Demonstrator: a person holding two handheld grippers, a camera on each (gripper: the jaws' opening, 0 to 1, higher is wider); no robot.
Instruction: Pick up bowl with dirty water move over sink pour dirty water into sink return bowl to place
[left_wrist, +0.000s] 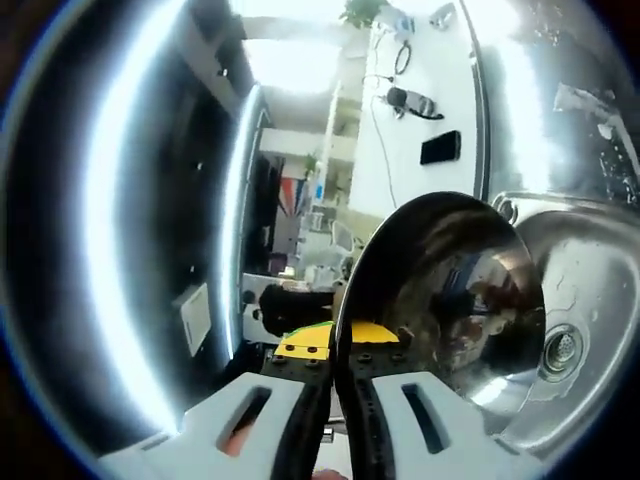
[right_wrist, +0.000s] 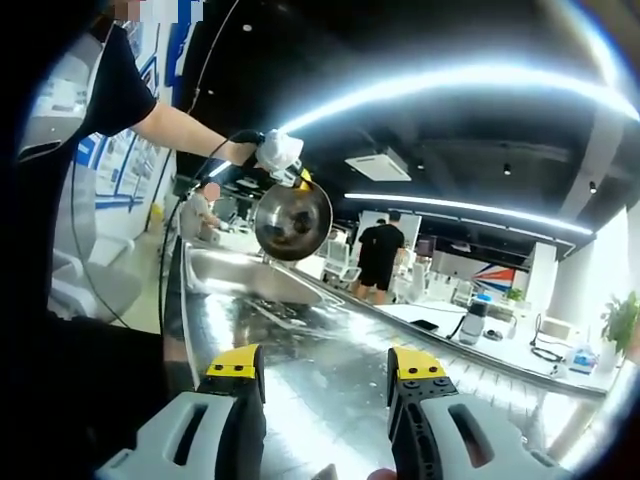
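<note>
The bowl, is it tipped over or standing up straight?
Tipped. The left gripper holds the bowl by its rim, on its side over the sink; its open side faces the sink drain.

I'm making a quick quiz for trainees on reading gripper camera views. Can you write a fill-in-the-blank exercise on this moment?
1. The left hand-held gripper is shut on the rim of a steel ____.
2. The bowl is tipped on its side over the ____.
3. The right hand-held gripper has its jaws ____, gripping nothing.
4. At the bottom of the sink lies a round ____.

Missing words: bowl; sink; open; drain
</note>
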